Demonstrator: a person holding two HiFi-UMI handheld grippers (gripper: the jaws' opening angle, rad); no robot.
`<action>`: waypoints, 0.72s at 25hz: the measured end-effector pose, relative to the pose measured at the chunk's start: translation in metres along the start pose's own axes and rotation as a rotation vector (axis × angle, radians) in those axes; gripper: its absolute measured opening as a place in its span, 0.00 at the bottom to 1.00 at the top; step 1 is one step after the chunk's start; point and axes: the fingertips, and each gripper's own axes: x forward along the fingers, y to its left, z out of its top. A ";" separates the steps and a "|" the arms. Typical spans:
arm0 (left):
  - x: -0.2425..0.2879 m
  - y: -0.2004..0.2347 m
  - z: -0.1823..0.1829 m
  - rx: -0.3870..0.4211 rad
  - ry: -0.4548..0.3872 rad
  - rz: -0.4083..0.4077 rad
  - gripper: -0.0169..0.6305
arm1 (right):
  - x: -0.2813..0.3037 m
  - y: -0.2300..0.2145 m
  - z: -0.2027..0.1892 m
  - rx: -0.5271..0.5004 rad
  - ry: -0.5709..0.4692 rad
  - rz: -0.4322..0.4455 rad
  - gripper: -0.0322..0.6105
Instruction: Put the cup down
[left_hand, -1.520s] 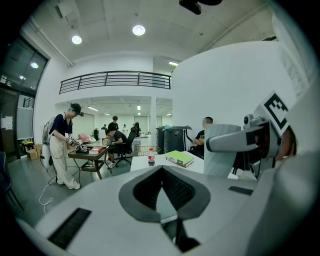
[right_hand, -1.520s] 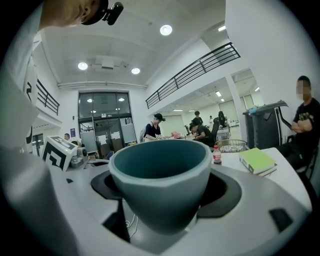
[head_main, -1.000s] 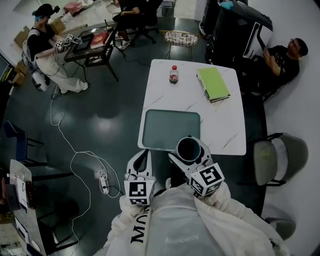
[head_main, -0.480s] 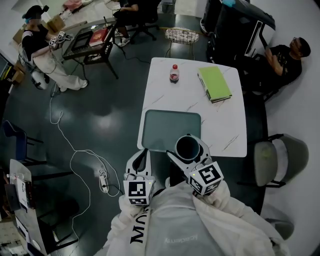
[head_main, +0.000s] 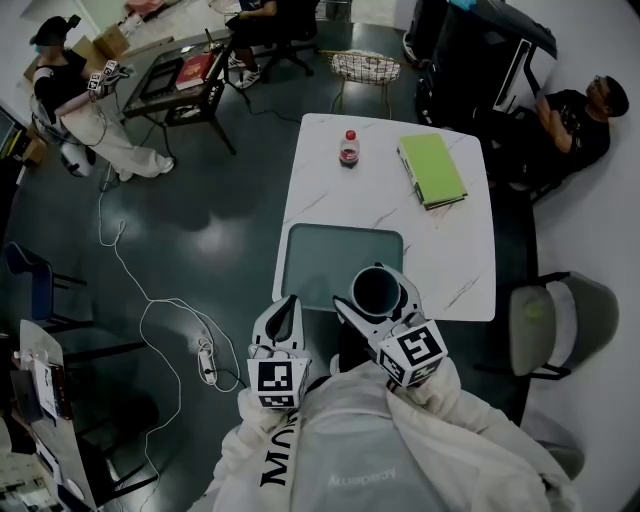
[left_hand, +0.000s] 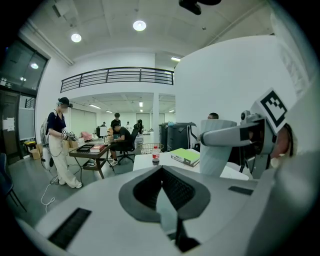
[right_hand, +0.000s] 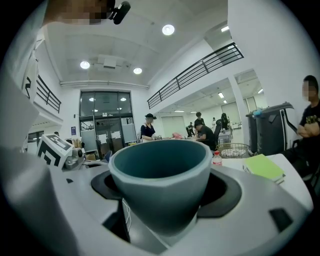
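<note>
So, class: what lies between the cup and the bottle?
The tray, then bare table, shown in the head view, between cup and bottle.

Black letters "MO" (head_main: 276, 455) on the left sleeve (head_main: 245, 440) of a white jacket (head_main: 440, 450), remainder out of sight, paler print (head_main: 362, 478) on the jacket's chest unreadable.

Between frames, the right claw (head_main: 377, 287), carrying the round teal cup (head_main: 377, 292), has advanced over the near edge of the white marble-patterned bench (head_main: 440, 230). The cup now overlaps more of the grey-green rectangular tray (head_main: 330, 250) at its near right corner. The left claw (head_main: 286, 308) has edged forward alongside.
</note>
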 end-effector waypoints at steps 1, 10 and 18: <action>0.003 0.000 0.000 0.001 0.003 -0.001 0.04 | 0.002 -0.003 0.000 -0.001 0.001 -0.002 0.69; 0.029 0.002 -0.001 0.014 0.012 -0.024 0.05 | 0.026 -0.023 -0.005 -0.041 0.003 -0.021 0.69; 0.054 0.012 -0.004 -0.001 0.016 -0.023 0.04 | 0.050 -0.034 -0.013 -0.052 0.017 -0.028 0.69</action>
